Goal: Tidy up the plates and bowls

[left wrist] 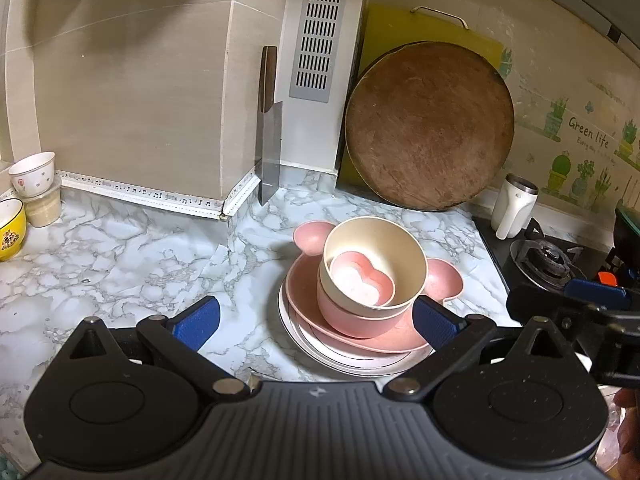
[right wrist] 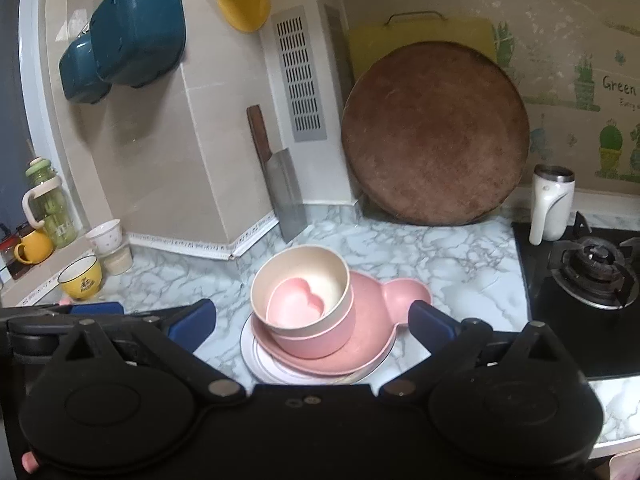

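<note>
Both spread grippers (left wrist: 316, 320) (right wrist: 312, 320) flank upright nested bowls (left wrist: 372, 272).

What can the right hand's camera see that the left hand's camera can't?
Only the right wrist view shows the green plastic water bottle and yellow ceramic mug. Only the left wrist view shows the orange button beside the stove. Both show the round wooden chopping board, steel cleaver, and stacked pink and cream bowls, with both grippers open.
</note>
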### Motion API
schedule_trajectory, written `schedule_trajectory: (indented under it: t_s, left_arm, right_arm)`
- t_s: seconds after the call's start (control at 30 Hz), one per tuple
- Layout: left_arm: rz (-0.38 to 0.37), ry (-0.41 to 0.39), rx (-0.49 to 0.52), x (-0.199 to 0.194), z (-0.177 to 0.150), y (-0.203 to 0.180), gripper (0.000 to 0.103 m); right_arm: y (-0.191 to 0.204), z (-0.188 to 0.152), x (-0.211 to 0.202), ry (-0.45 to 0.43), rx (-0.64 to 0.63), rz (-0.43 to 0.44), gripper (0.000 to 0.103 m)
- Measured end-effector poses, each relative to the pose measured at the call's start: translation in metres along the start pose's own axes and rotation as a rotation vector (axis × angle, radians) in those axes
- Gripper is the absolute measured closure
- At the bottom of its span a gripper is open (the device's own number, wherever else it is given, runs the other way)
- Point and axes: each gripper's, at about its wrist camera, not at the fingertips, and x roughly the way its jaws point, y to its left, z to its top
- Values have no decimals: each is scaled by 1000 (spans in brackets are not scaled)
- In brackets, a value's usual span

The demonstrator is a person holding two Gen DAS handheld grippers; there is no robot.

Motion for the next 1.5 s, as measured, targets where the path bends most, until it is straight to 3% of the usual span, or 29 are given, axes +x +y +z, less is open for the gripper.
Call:
schedule_trajectory:
  t_s: [0.3,1.5]
  left_arm:
    - [-2,3,-4,1,0,1,0]
    - [-27,9,-13,-9,-7,1,0]
  right_arm:
    - [-5,-5,4,-53,10,-74,0]
    - [-1,-15,1,-16,45,-52,0]
